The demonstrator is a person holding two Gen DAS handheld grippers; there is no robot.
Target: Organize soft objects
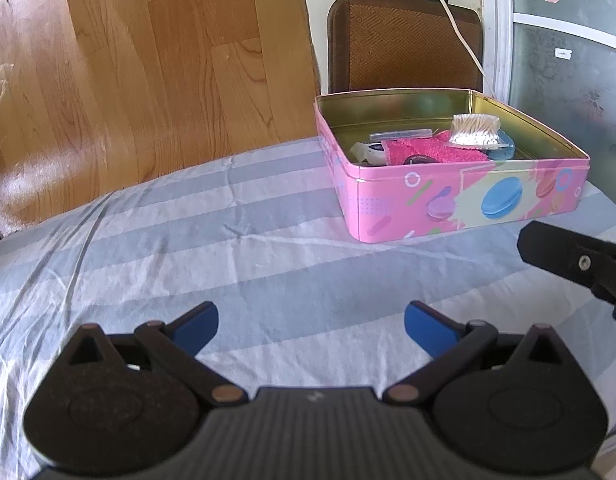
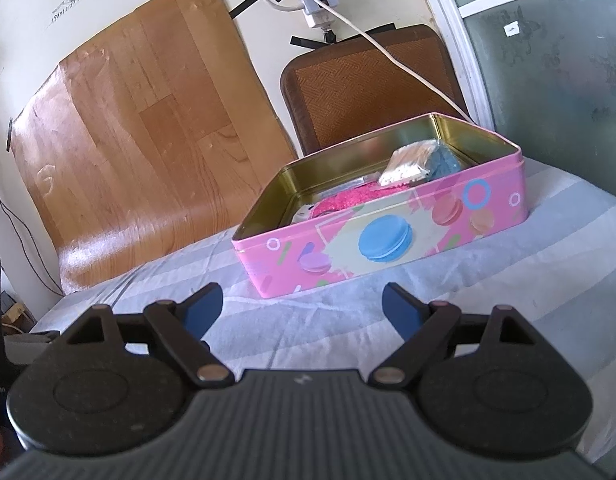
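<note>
Pink tin (image 1: pixel 447 196) on striped sheet (image 1: pixel 228 248), w/ pink cloth (image 1: pixel 431 152), cotton buds (image 1: pixel 475 130) inside. Left gripper (image 1: pixel 311 330), right gripper (image 2: pixel 302 312): both low over sheet, jaws wide, empty.

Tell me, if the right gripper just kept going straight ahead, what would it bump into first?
Probably the pink tin: the open right gripper points over the striped sheet at its near wall. Depth is hard to judge.

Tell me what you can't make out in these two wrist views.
- Dark round thing in the tin: left view, the near wall cuts it off.
- Blue item: right view, the cotton swabs cover part of it.
- Right gripper: left view, the frame edge crops it.
- Small white item: right view, too small to identify.
</note>
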